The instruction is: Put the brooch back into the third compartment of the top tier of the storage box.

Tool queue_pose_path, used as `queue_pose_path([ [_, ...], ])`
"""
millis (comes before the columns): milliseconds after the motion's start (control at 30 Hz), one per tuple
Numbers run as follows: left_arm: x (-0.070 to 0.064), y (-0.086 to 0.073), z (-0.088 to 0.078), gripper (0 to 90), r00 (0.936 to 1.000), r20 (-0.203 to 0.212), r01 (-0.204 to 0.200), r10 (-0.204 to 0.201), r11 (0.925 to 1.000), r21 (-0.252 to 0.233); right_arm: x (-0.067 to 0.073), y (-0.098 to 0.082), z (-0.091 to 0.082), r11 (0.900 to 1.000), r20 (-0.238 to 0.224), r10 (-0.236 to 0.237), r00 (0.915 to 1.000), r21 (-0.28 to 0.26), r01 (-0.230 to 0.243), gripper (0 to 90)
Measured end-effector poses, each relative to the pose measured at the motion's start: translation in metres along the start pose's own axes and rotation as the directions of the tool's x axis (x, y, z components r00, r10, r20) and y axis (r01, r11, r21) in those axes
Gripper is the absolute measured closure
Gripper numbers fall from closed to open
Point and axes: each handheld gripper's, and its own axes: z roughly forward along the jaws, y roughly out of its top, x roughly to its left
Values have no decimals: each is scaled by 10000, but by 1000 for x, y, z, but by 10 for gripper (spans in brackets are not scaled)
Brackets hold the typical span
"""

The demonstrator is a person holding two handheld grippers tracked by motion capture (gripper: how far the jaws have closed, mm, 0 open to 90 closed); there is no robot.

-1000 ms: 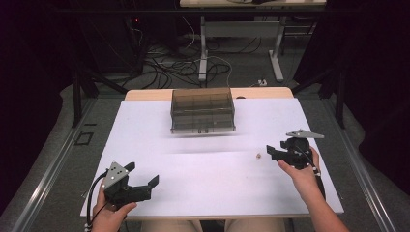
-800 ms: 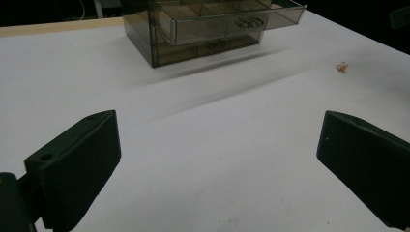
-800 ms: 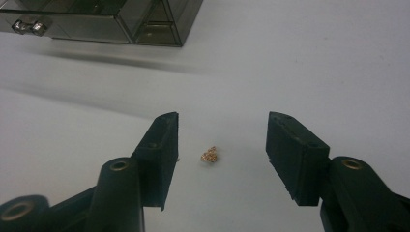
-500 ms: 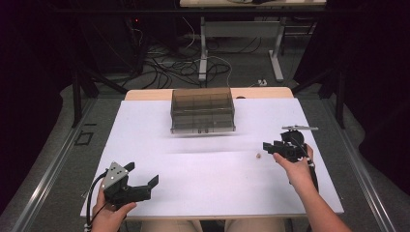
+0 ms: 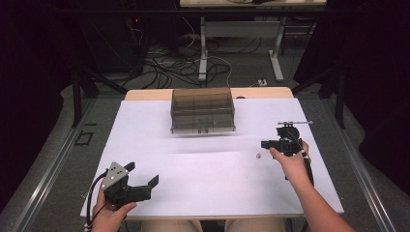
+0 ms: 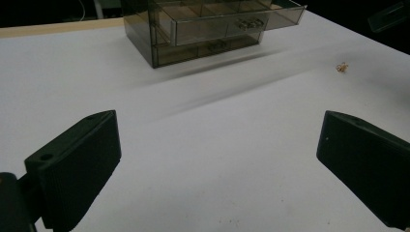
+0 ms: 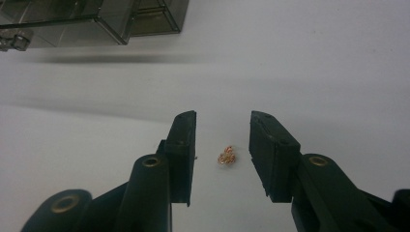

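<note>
The right claw [image 7: 221, 145] points down at the white table [image 5: 212, 179] with its two black jaws part-way closed; they have just been closing, and a small tangled gold trinket [image 7: 226, 155] lies on the table in the gap between them, untouched by either pad. In the high view this right claw [image 5: 269, 144] sits at about 3 o'clock on the table, held by the person's right hand [image 5: 289, 162], and the trinket [image 5: 258, 155] shows as a pale speck just off the jaw tips, toward 8 o'clock from them. Farther out, at 12 o'clock on the table, stands a smoky clear drawer box [image 5: 203, 110], with an upper drawer pulled out toward the person; from the right claw it lies toward 10 o'clock. Well apart, at about 7 o'clock near the front edge, the left hand [image 5: 112, 212] holds the left claw [image 5: 144, 175], whose jaws stand wide open with nothing between them. Its own camera looks across bare table to the drawer box [image 6: 203, 29] at 12 o'clock and the trinket [image 6: 342, 67] at 2 o'clock.
</note>
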Motion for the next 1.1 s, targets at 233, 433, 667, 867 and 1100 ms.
queue_pose_path([
  [233,0,0,0,18,10000,7,-5,5,10000,-7,-1,-2,16,9987,89,139,9999,491,-144,670],
  [433,0,0,0,18,10000,11,7,-7,10000,-6,-4,-4,30,9951,199,441,9988,876,-457,695],
  [667,1,0,0,18,10000,6,-6,6,10000,1,-8,-6,38,9927,344,549,9979,1058,-583,717],
  [867,1,0,0,18,10000,11,-6,6,10000,-7,-11,-9,45,9891,266,762,9967,1245,-789,744],
  [1100,1,0,0,18,10000,28,-34,34,10000,-24,-11,-10,49,9860,234,935,9953,1367,-958,761],
])
